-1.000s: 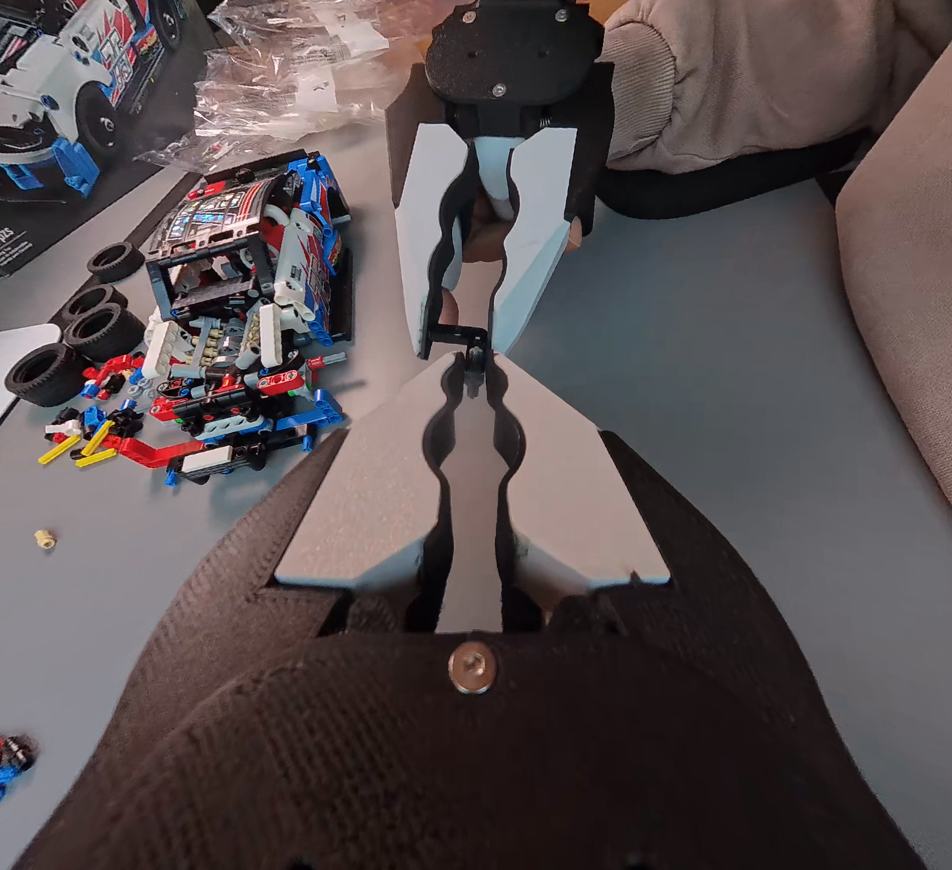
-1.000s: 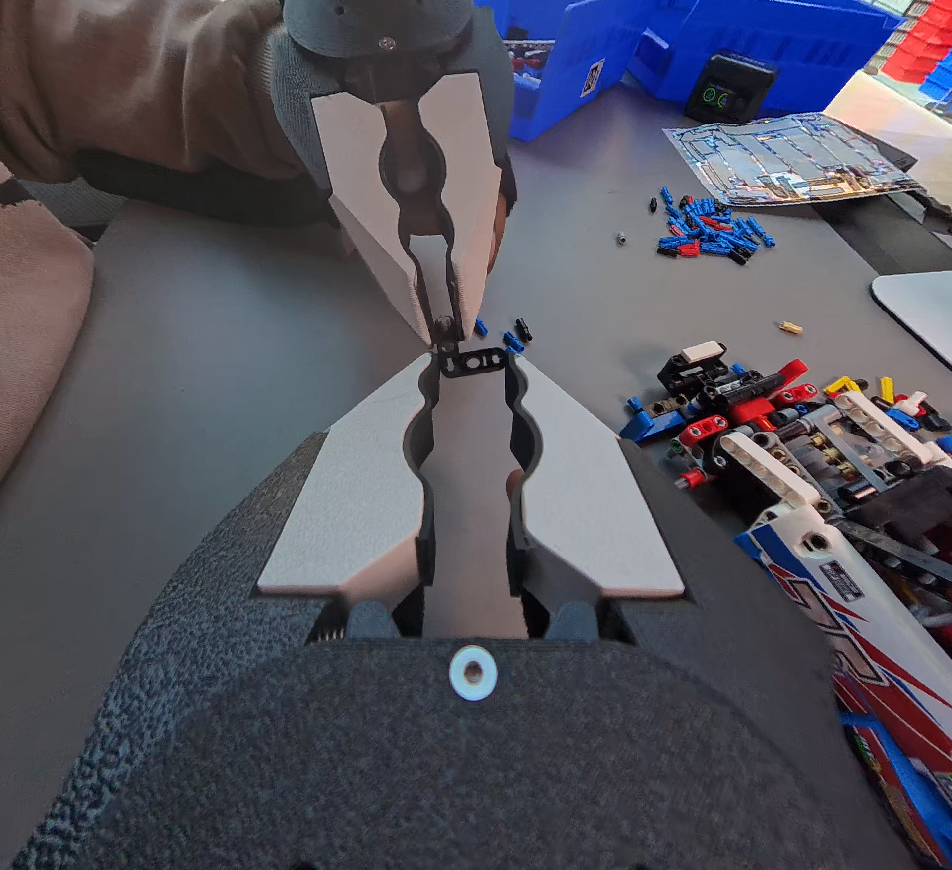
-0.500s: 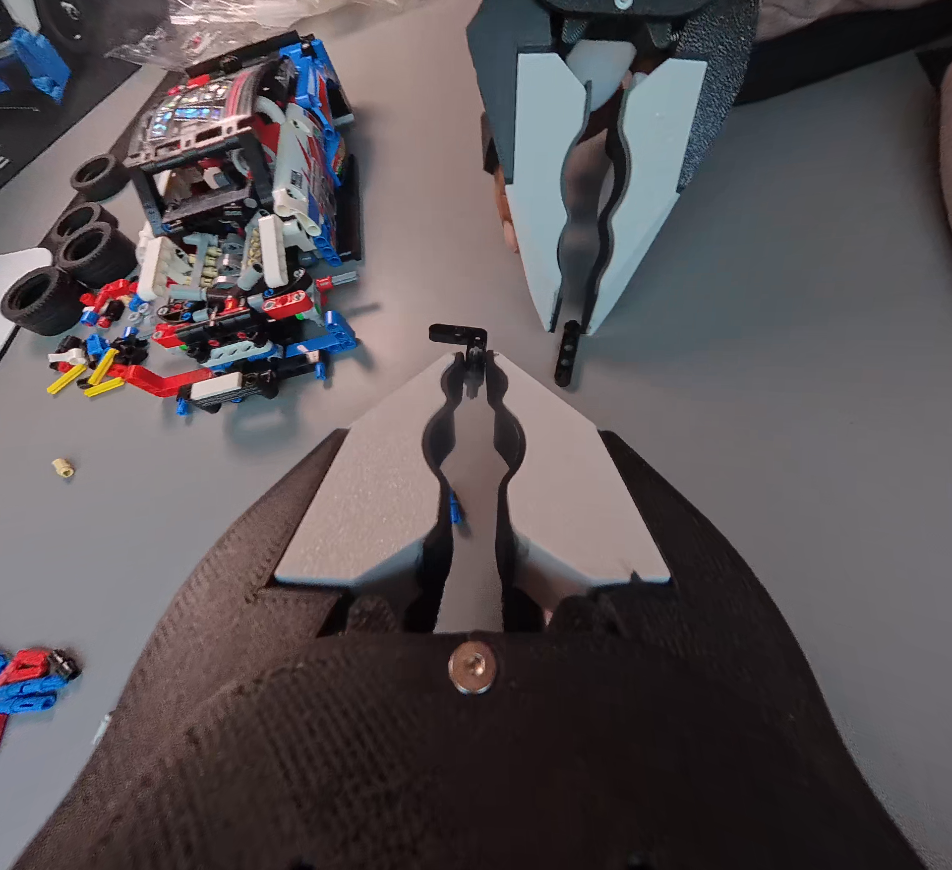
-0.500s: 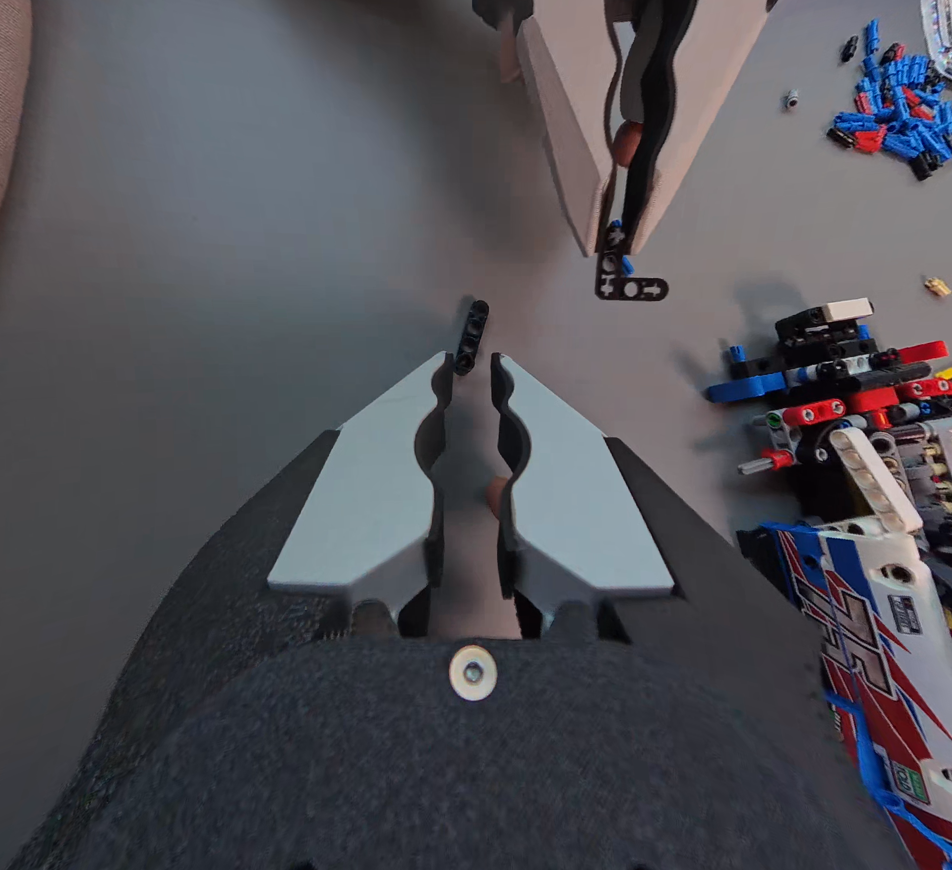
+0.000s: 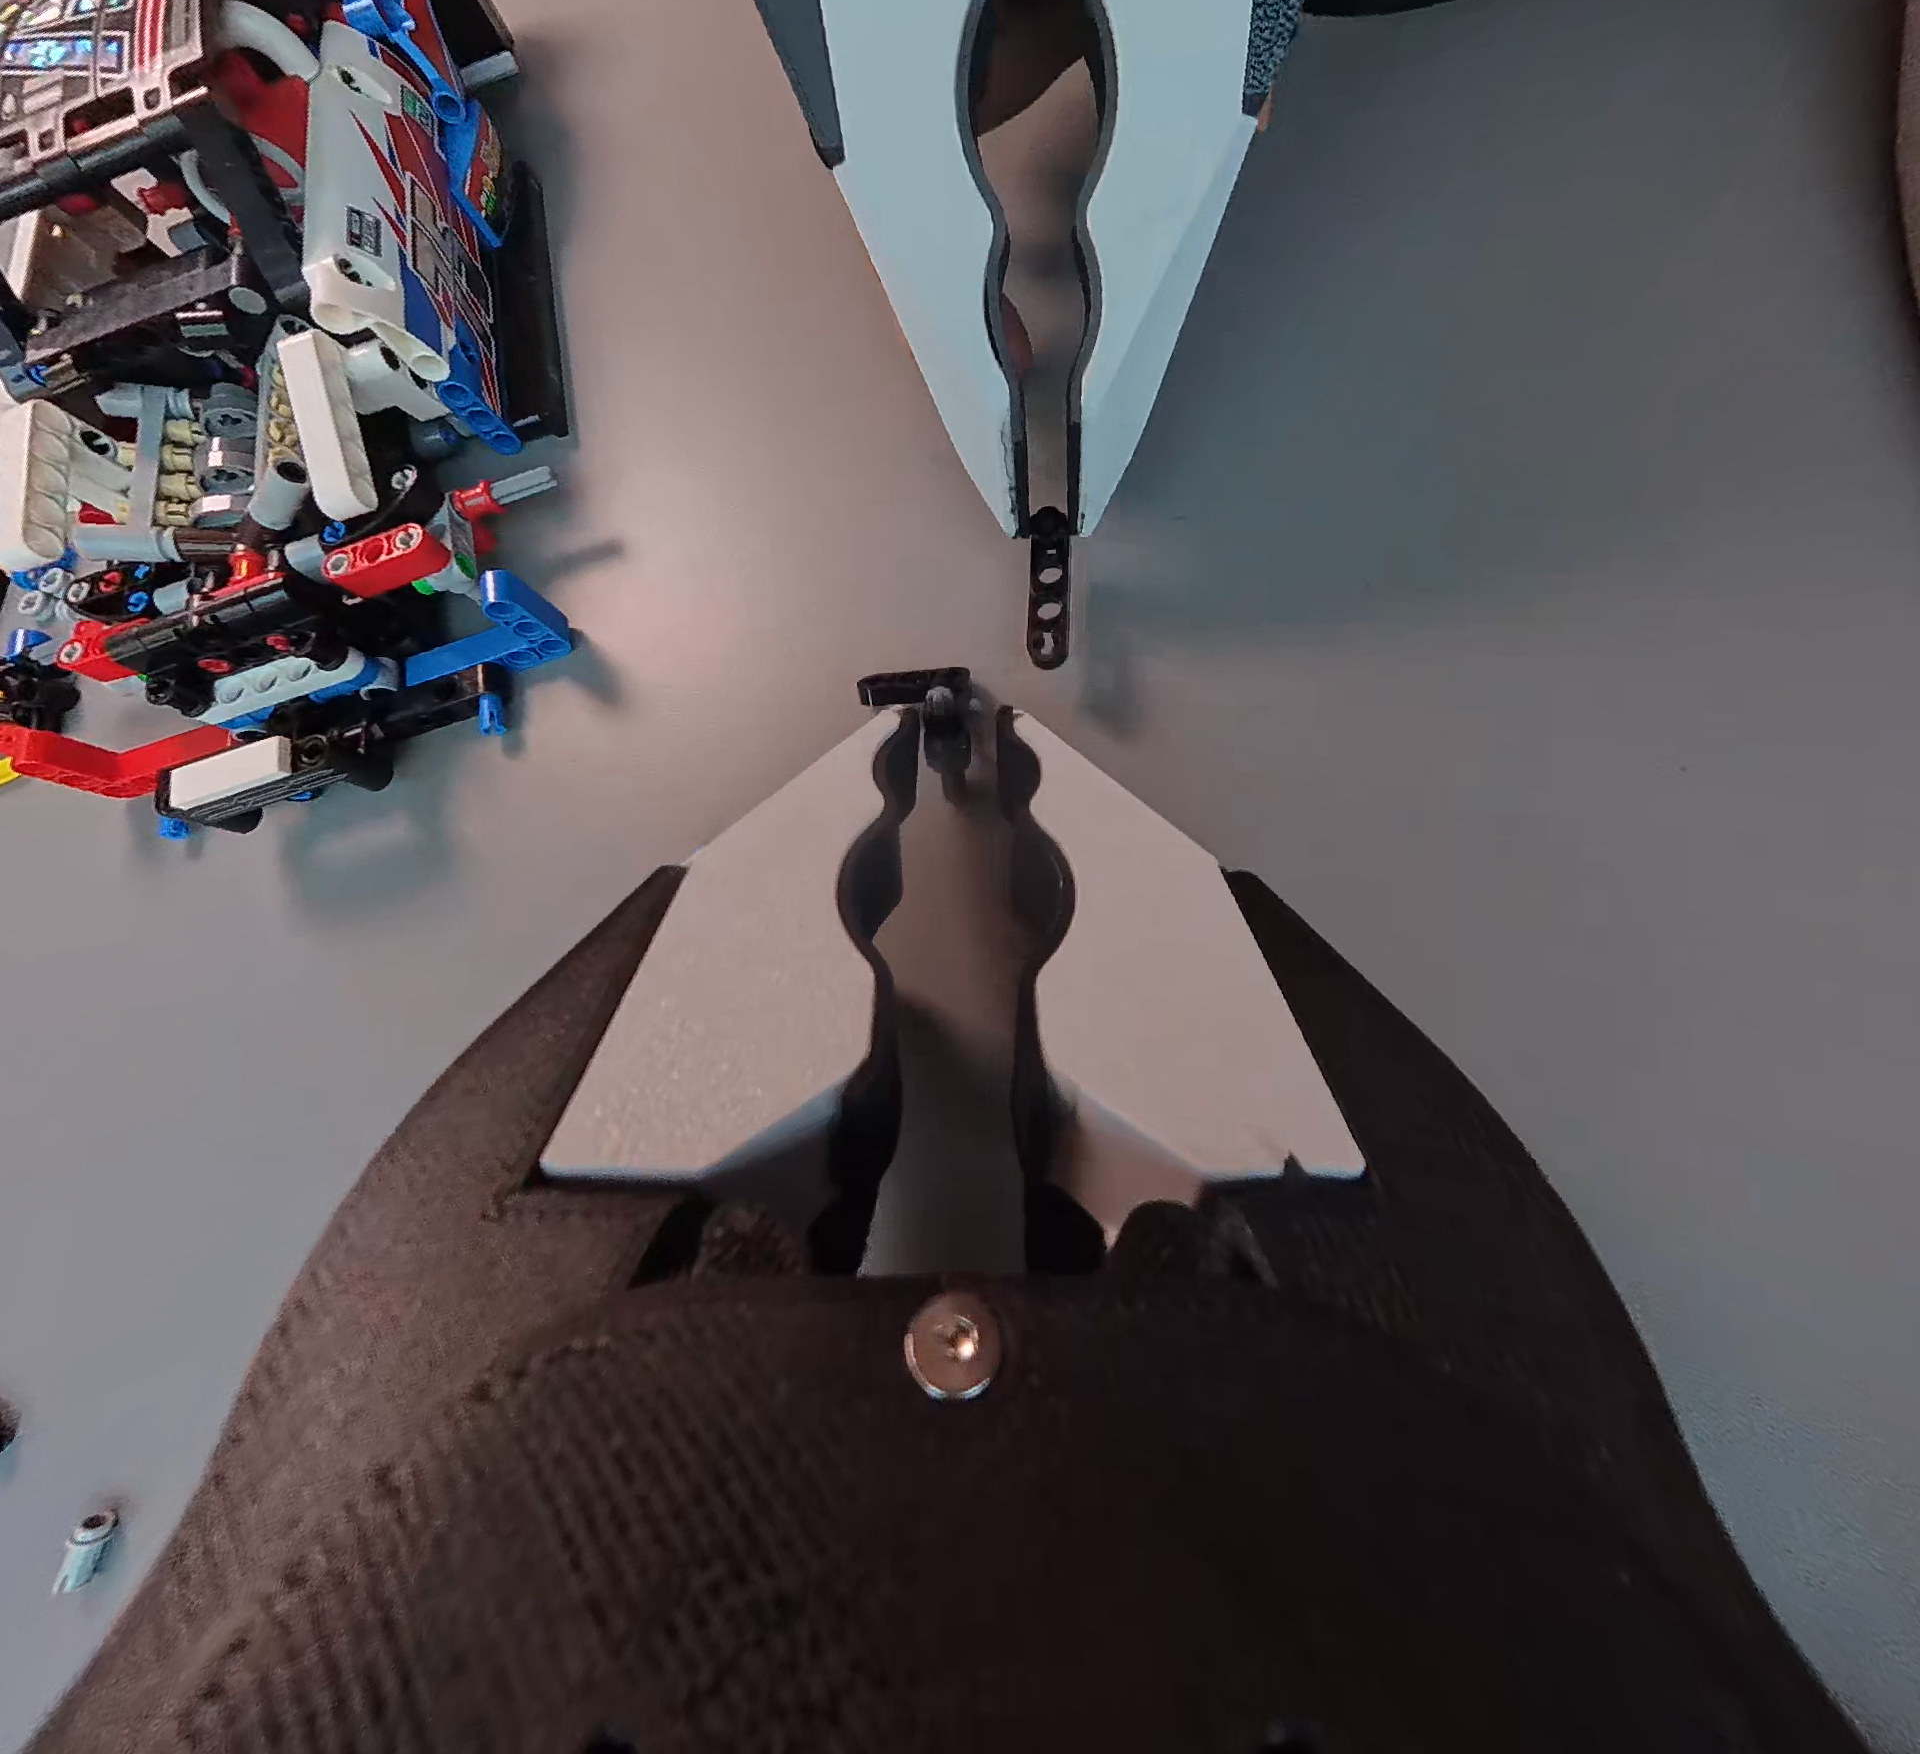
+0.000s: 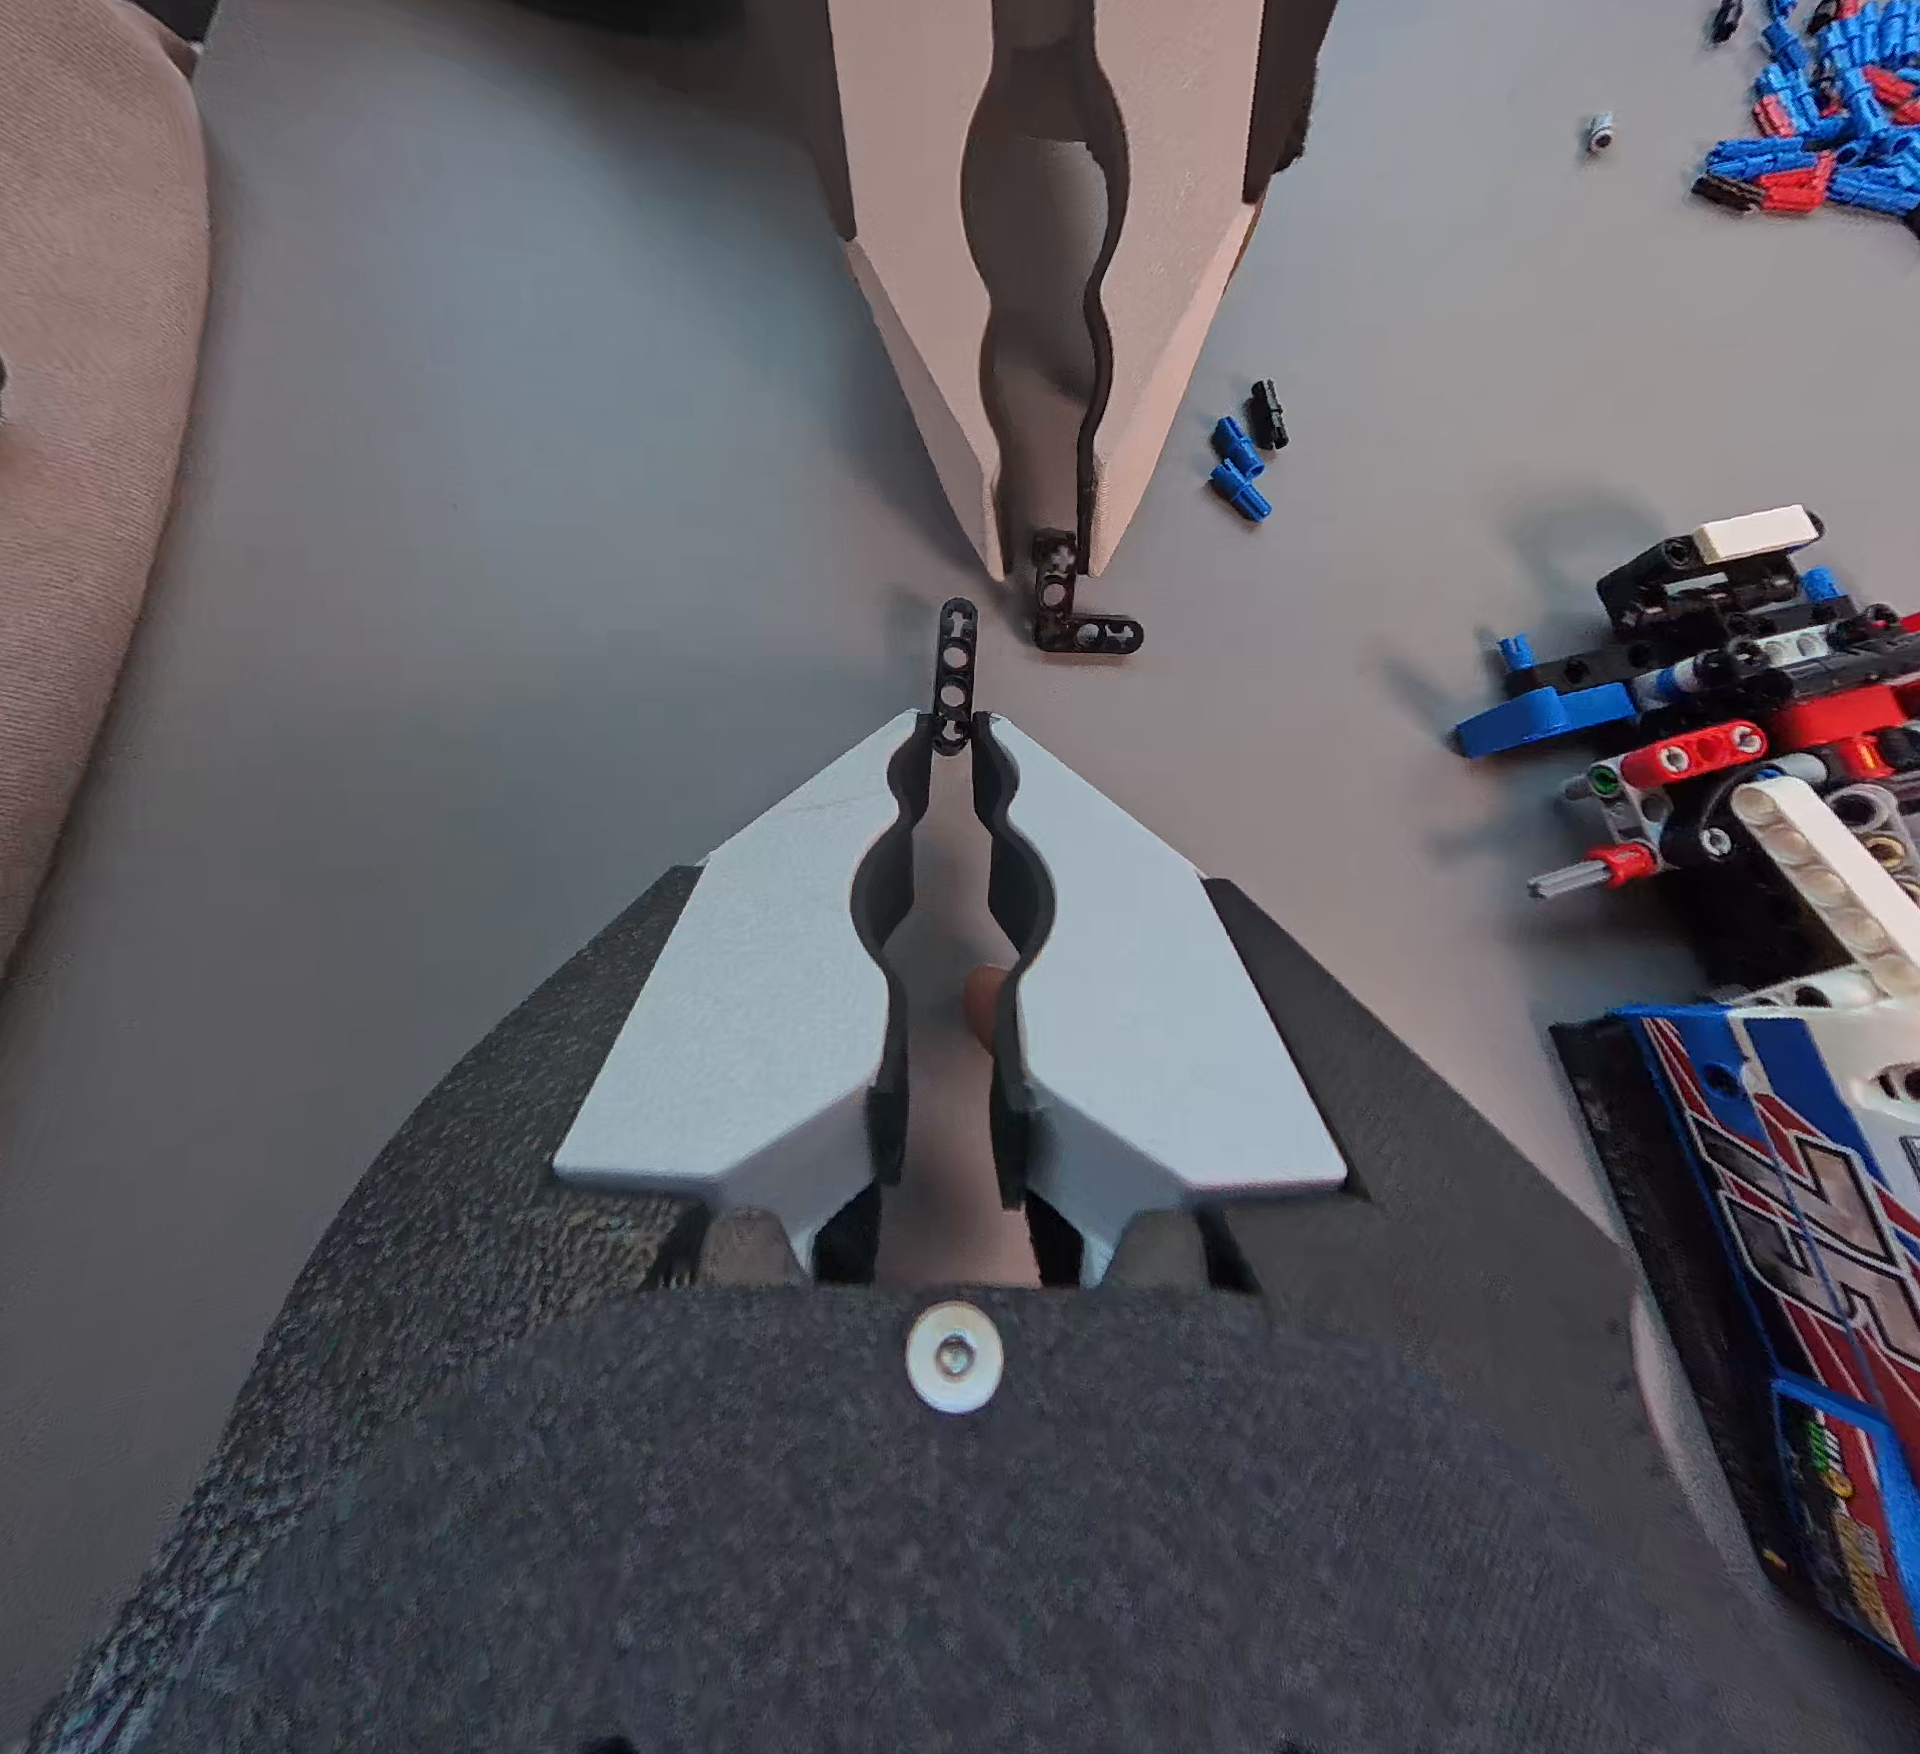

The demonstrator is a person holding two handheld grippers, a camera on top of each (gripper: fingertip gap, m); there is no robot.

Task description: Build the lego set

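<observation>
My left gripper [image 5: 951, 717] hangs low over the grey table with its jaws apart. A black L-shaped beam [image 5: 914, 688] sits at its tips, and one arm of the beam stands between the pads. In the right wrist view, the L-shaped beam [image 6: 1081, 608] lies by one pad of the left gripper [image 6: 1044, 561], with a gap to the other pad. My right gripper [image 6: 954, 717] is shut on the near end of a thin black straight beam [image 6: 956, 665] with several holes. That beam points toward the left gripper. The left wrist view shows the same grasp of the right gripper [image 5: 1047, 520] on the straight beam [image 5: 1047, 592].
The half-built racing car model [image 5: 312, 250] stands to the left, and it also shows at the right of the right wrist view [image 6: 1766, 821]. There are loose blue and black pins [image 6: 1242, 457], a pile of blue and red pins [image 6: 1829, 125] and a beige sleeve [image 6: 83, 354]. Some 4 cm of space lies between my two pairs of fingers. Left tips and right tips are each some 15 cm from the half-built racing car model [image 5: 312, 250].
My right gripper's pads closed on the straight beam. My left gripper's jaws widened, so the L-shaped beam is no longer pinched. Both grippers came lower and closer together.
</observation>
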